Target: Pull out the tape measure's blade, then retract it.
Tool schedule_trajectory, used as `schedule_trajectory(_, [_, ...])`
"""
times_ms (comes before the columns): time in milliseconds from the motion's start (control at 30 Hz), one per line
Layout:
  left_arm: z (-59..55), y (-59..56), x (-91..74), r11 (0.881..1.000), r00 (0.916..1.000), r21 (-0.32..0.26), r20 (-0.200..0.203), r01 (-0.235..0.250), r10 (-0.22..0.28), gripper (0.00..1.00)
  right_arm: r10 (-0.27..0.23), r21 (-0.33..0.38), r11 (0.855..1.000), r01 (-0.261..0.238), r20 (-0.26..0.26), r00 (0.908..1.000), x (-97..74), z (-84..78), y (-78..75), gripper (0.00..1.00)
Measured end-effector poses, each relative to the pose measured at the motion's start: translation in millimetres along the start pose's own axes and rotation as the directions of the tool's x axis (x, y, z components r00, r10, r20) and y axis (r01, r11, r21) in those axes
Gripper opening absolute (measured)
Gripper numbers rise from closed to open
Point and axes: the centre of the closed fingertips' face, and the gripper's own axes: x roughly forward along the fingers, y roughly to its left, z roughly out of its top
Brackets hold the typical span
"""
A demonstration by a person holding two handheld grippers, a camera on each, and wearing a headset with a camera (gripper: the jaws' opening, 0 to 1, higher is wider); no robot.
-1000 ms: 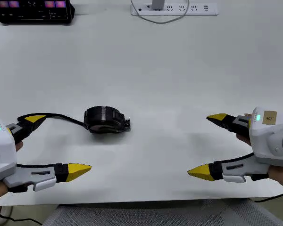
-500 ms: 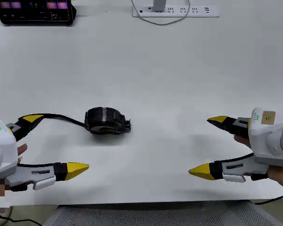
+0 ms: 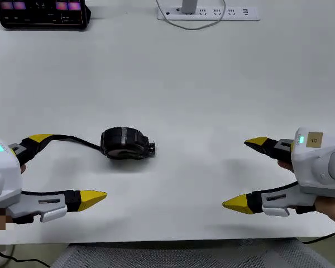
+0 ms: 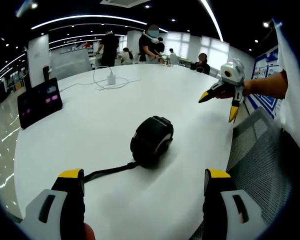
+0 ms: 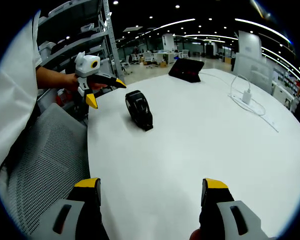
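Note:
A black tape measure (image 3: 124,143) lies on its side on the white table (image 3: 190,84), its blade fully in. A black wrist strap (image 3: 72,139) trails from it to the left. My left gripper (image 3: 75,166) is open, just left of and nearer than the tape measure, and its upper fingertip is close to the strap's end. In the left gripper view the tape measure (image 4: 151,141) sits ahead of the open jaws, apart from them. My right gripper (image 3: 237,173) is open and holds nothing, well to the right. The tape measure (image 5: 139,110) lies far ahead in the right gripper view.
A white power strip (image 3: 209,11) with a plugged-in cable lies at the table's far edge. A dark tablet (image 3: 42,14) stands at the far left. A mesh chair (image 3: 173,254) sits below the table's near edge. Several people stand far behind the table (image 4: 155,37).

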Motion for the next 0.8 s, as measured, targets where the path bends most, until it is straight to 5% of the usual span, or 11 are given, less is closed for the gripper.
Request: schedule_trajectory(800, [12.5, -4.3, 16.5, 0.993, 0.9953, 0.071, -0.028, 0.095, -0.093, 0.98, 0.021, -0.048, 0.999, -0.02, 0.015, 0.9997, 13.2, 12.9, -12.7, 0.82])
